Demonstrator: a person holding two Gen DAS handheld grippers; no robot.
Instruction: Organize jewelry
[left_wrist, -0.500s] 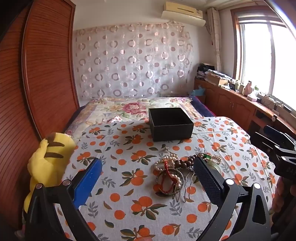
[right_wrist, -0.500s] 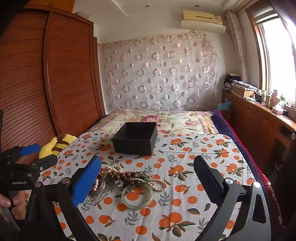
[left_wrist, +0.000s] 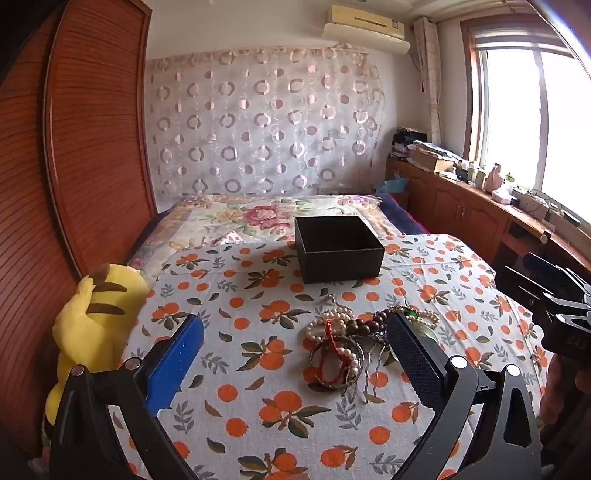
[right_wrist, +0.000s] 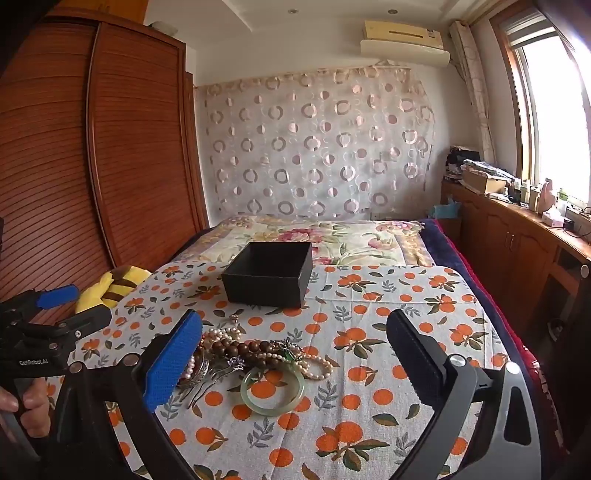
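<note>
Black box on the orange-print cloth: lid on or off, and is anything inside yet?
Off. The black box stands open-topped, its dark inner walls showing; no jewelry is visible inside, though its floor is hidden. The jewelry pile lies on the cloth.

Bed (left_wrist: 258, 221) stretches ahead of my claw, orange-print cloth (left_wrist: 258, 387) spread directly beneath it, floral quilt (right_wrist: 332, 236) beyond. Slatted wooden wardrobe (right_wrist: 110, 147) fills wall to my claw's left. Circle-pattern curtain (left_wrist: 258, 129) hangs over far wall straight ahead, air conditioner (right_wrist: 402, 40) mounted above it. Bright window (left_wrist: 535, 122) off to right of my claw, daylight pouring in. Low wooden cabinets (left_wrist: 461, 214) run beneath it, top cluttered. Yellow plush toy (left_wrist: 92, 317) lies low left, against wardrobe.
</note>
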